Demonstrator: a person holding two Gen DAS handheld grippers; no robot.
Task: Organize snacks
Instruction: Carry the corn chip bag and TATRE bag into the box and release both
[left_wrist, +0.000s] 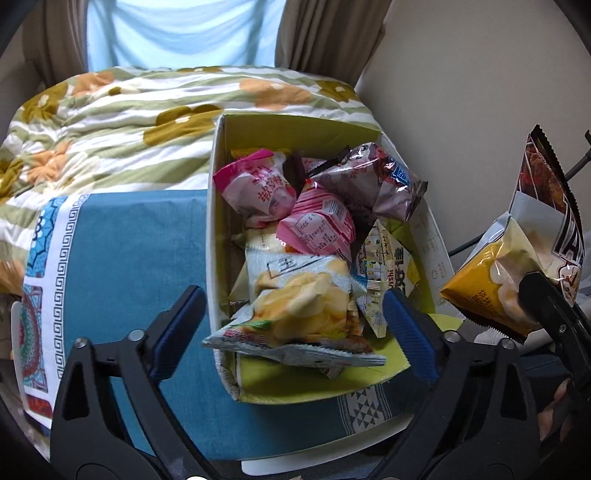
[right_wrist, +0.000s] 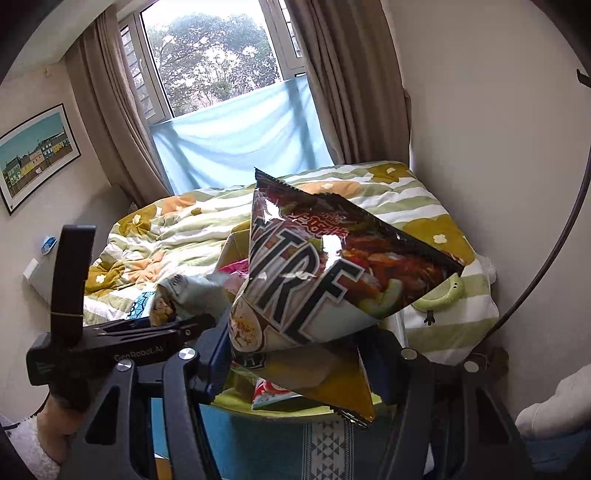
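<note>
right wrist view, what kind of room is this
Most likely a bedroom at home: a floral quilt lies rumpled over a bed, brown curtains frame the window, and a framed picture hangs on the wall.

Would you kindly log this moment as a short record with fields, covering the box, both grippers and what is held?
container: open cardboard box with yellow-green lining, on a blue cloth
contents: several snack packets, a chip bag on top at the near end
left hand-held gripper: open, empty, fingers either side of the box's near end
right hand-held gripper: shut on two snack bags, a dark glossy bag and a yellow chip bag
held bags position: to the right of the box, off the cloth
background: floral quilt, curtained window
</note>
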